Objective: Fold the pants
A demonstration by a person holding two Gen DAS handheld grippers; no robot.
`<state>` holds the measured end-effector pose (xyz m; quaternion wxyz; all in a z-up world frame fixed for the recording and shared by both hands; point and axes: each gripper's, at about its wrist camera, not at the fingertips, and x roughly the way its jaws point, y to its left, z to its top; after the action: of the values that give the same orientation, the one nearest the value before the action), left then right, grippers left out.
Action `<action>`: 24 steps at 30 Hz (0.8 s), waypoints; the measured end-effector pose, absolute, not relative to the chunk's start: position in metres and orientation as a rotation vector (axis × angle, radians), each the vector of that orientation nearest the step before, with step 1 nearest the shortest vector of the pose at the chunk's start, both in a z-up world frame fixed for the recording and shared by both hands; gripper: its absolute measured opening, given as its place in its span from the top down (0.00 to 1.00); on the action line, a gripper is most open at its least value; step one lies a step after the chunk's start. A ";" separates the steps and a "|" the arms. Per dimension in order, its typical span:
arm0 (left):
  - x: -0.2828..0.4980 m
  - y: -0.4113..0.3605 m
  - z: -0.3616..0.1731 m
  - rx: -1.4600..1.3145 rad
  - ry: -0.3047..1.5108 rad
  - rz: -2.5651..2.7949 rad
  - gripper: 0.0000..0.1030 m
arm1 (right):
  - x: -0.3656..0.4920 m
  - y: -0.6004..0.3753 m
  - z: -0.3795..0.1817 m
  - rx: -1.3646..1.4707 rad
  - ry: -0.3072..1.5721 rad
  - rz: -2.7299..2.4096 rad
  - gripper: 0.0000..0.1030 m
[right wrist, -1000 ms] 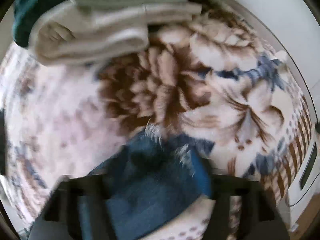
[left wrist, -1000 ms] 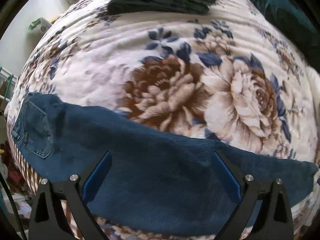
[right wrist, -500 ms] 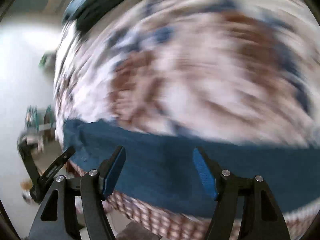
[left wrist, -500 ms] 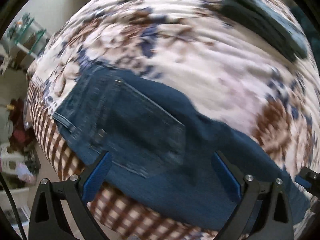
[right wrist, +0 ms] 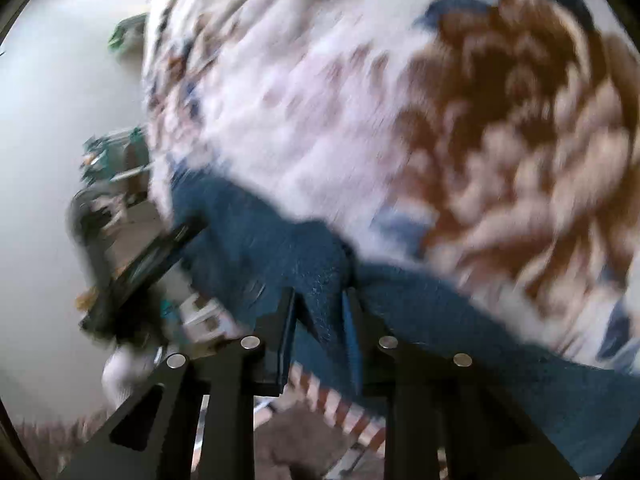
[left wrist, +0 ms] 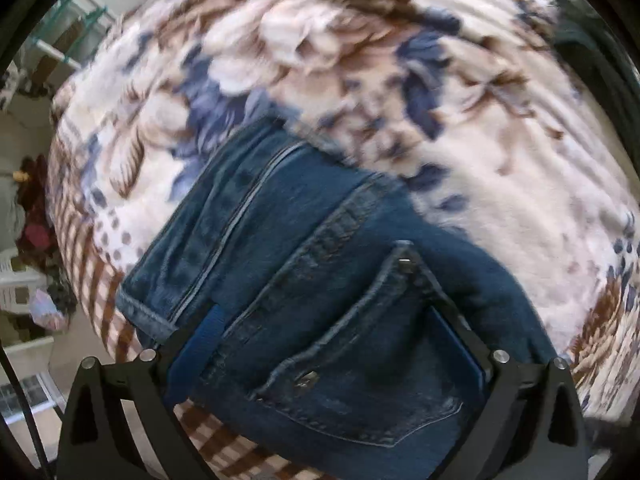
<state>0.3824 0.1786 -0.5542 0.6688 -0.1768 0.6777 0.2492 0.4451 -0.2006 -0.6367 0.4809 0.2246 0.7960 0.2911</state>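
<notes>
Dark blue jeans (left wrist: 320, 300) lie near the front edge of a floral blanket (left wrist: 460, 120). In the left wrist view their waistband end and a back pocket (left wrist: 360, 380) fill the lower middle. My left gripper (left wrist: 324, 328) points straight down over that pocket, jaws wide open, one finger on each side of it. In the right wrist view the jeans (right wrist: 460, 312) run as a blue band across the blanket (right wrist: 360, 120). My right gripper (right wrist: 320, 316) is closing, and a raised fold of denim fills the gap between its pads.
The blanket's checked border (left wrist: 100, 288) hangs over the bed's edge at lower left. Beyond it lie floor clutter and a white chair (left wrist: 20, 284). Dark green cloth (left wrist: 592, 40) sits at the far right. A blurred dark gripper body (right wrist: 140, 268) is left of the jeans.
My left gripper slid along the jeans from the leg to the waistband and pocket. The right one swung away from the folded pile to the jeans' edge, and its jaws narrowed onto a fold.
</notes>
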 end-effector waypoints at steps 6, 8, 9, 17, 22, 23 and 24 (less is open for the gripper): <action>0.379 0.175 -0.557 -0.347 1.547 0.536 0.00 | 0.443 -0.188 -0.652 0.613 1.995 0.747 0.56; 0.380 0.176 -0.559 -0.347 1.550 0.526 0.00 | 0.456 -0.188 -0.665 0.732 1.989 0.737 0.43; 0.380 0.176 -0.560 -0.346 1.553 0.522 0.00 | 0.461 -0.181 -0.672 0.775 1.983 0.742 0.41; 0.387 0.175 -0.560 -0.338 1.551 0.498 0.00 | 0.457 -0.146 -0.689 0.881 2.036 0.855 0.47; 0.375 0.177 -0.558 -0.283 1.533 0.491 0.00 | 0.443 -0.137 -0.692 0.777 2.109 0.939 0.45; 0.375 0.177 -0.558 -0.273 1.532 0.489 0.00 | 0.444 -0.123 -0.701 0.777 2.128 0.918 0.44; 0.375 0.176 -0.559 -0.266 1.532 0.487 0.00 | 0.446 -0.114 -0.709 0.788 2.135 0.904 0.38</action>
<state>0.3747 0.1763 -0.5589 0.6860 -0.1189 0.6840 0.2176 0.4461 -0.1136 -0.7085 0.3395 0.3025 0.8202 0.3470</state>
